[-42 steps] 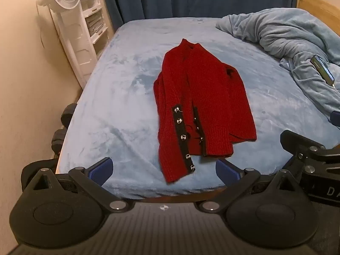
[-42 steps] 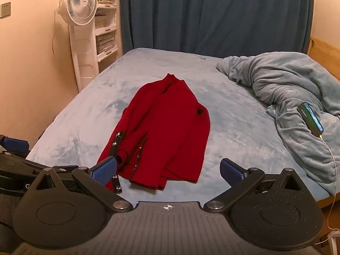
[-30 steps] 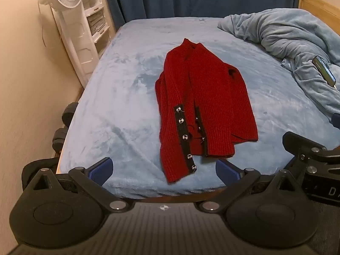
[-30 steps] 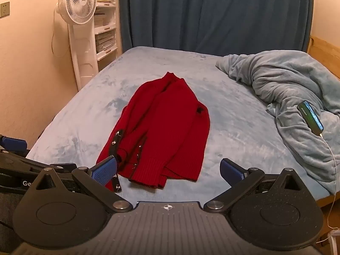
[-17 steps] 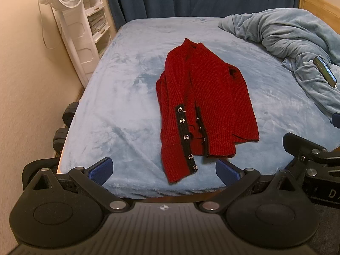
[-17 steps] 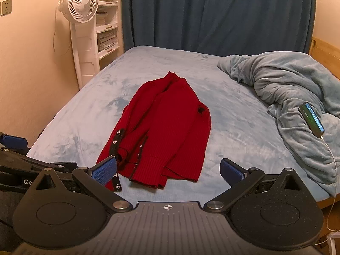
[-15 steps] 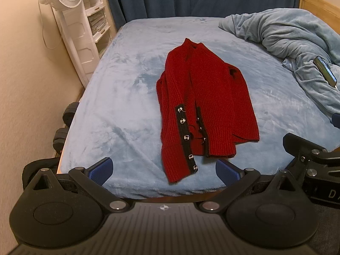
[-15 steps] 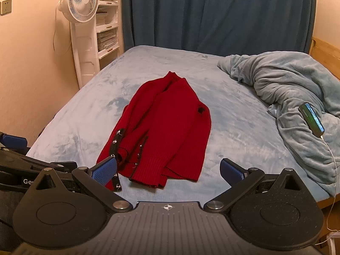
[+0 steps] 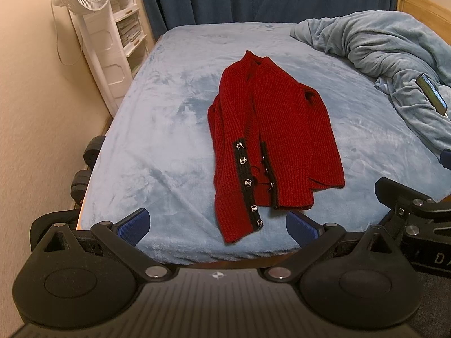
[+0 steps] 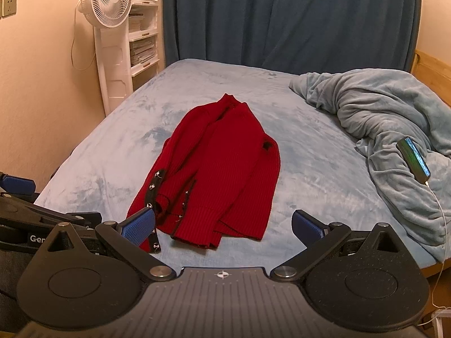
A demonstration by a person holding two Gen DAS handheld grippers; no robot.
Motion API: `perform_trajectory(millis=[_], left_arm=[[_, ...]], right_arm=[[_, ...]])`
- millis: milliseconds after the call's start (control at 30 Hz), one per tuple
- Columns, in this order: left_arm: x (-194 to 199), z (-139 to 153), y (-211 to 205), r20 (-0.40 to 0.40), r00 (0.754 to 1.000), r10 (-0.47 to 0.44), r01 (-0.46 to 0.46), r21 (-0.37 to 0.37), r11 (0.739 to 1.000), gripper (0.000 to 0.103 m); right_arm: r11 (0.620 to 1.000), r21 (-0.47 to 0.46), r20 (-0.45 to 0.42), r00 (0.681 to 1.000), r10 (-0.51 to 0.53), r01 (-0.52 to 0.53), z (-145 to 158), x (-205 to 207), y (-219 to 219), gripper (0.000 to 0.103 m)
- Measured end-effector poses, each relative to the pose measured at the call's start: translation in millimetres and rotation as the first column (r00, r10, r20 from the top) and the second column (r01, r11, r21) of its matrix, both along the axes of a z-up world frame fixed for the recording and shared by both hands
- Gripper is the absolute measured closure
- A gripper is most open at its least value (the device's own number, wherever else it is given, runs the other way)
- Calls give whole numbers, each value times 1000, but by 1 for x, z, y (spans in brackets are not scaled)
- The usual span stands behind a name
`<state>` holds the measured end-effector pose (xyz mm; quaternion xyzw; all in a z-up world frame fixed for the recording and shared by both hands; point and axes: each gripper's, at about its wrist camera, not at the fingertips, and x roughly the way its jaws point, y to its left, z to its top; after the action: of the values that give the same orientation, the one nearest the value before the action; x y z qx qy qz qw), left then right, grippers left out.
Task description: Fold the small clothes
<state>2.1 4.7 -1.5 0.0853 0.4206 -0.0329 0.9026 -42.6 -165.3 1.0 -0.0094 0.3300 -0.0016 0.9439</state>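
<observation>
Red knit cardigan (image 9: 277, 146) lies partly folded lengthwise on the bed (image 9: 157, 146), hem at the near edge, collar toward the curtain (image 10: 296, 19). Left gripper (image 9: 217, 226) and right gripper (image 10: 222, 226) hover short of the near edge, fingers apart, holding nothing. Crumpled blanket (image 10: 394, 118) occupies the right side, a phone (image 10: 413, 156) resting on it

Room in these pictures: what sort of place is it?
Most likely a home bedroom: a bed with a rumpled blanket, a dark curtain behind it and a standing fan by the wall. A red cardigan lies on the bed.
</observation>
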Motion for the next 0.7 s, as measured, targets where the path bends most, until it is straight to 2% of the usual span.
perform_trajectory(millis=[700], left_arm=[[2,-7,6,-4,1000,7,-7,-2,1000,0]], right_arm=[[1000,-1,-7,1000,2,-2,-4,-1,-1,1]])
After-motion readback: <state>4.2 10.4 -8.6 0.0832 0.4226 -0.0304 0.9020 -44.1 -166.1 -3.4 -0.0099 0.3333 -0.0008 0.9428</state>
